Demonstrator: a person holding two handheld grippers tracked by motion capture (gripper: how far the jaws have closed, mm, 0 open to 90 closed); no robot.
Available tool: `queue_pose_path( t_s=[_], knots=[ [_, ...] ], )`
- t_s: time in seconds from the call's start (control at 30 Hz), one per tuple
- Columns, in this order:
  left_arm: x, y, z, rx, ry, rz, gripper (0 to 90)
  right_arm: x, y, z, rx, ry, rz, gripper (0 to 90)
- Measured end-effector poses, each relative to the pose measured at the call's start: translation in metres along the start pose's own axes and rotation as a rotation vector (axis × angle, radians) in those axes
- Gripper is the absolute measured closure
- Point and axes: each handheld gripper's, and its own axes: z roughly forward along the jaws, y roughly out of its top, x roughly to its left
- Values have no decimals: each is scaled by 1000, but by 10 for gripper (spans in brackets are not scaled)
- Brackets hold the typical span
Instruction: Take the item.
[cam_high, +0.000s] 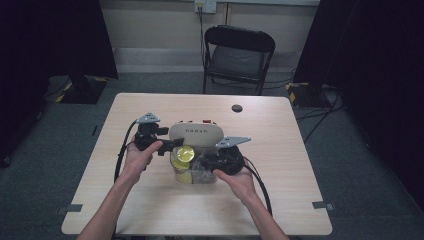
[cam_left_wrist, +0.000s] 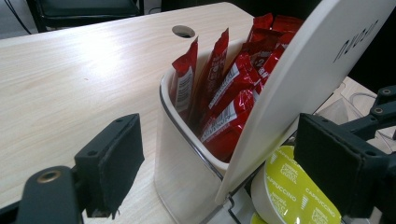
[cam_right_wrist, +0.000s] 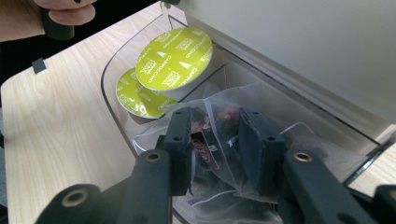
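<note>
Right tool (cam_right_wrist: 215, 140) reaching into clear bin (cam_right_wrist: 112, 74), jaws straddling tea bag (cam_right_wrist: 219, 144) lying straight ahead between pads, seemingly pinching it. Green capsules (cam_right_wrist: 173, 58) sitting beyond, at bin's far end. Left tool (cam_left_wrist: 219, 172) spread apart, propping lid (cam_left_wrist: 308, 74).

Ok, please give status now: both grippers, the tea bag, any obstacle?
Right gripper closing around tea bag in clear tray. Left gripper open at white lid. Capsules beside, not blocking.
</note>
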Motion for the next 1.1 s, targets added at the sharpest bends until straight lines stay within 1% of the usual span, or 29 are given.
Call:
queue_pose_path(
  t_s=[0.1,0.27,0.3,0.33,0.53,0.87,1.1],
  knots=[
    [0,0,0,-1,0,-4,156,-1,0,-1,-6,2,0,766],
    [0,0,0,4,4,-5,156,-2,-1,-2,-14,5,1,851],
    [0,0,0,6,6,-5,156,-2,0,-3,-17,3,2,893],
    [0,-1,0,1,0,-6,156,-2,0,-3,-22,6,2,900],
    [0,-1,0,3,1,-5,156,-1,-1,-5,-31,8,-1,900],
    [1,-1,0,5,-3,-7,155,-3,1,-12,-73,24,12,900],
    [1,-1,0,6,-3,-6,155,-3,1,-14,-82,26,16,900]
  ],
)
